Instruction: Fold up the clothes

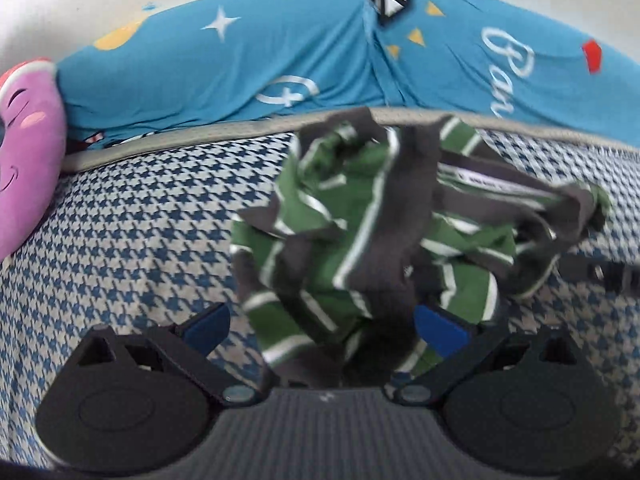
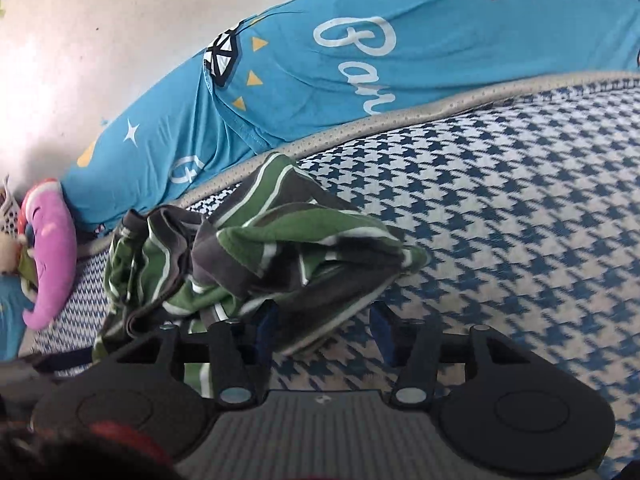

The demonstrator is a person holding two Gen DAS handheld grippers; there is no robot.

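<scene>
The striped garment (image 1: 360,232), green and grey with thin white lines, lies crumpled in a heap on the houndstooth bed cover (image 1: 140,220), straight ahead of your left tongs (image 1: 324,326) and ahead and to the left of your right tongs (image 2: 324,330).

Your left tongs stand wide apart. The bunched cloth reaches down between their blue pads (image 1: 440,330); it lies against the right-hand pad, while the other pad is clear of it, so you have no grip there.

Your right tongs are about half spread, with nothing clamped. A loose edge of the garment (image 2: 256,256) drapes down into the gap beside the left-hand pad (image 2: 266,330), and bare houndstooth cover (image 2: 500,220) shows between the pads. Whether that pad touches the cloth, I cannot tell.

Beyond the garment from your left tongs runs the grey piped edge (image 1: 180,144) of the cover, and past it a blue printed fabric (image 1: 280,60) with white script, a star and yellow triangles. Far to the left of both tongs a purple plush toy (image 1: 28,152) rests at the cover's edge.
</scene>
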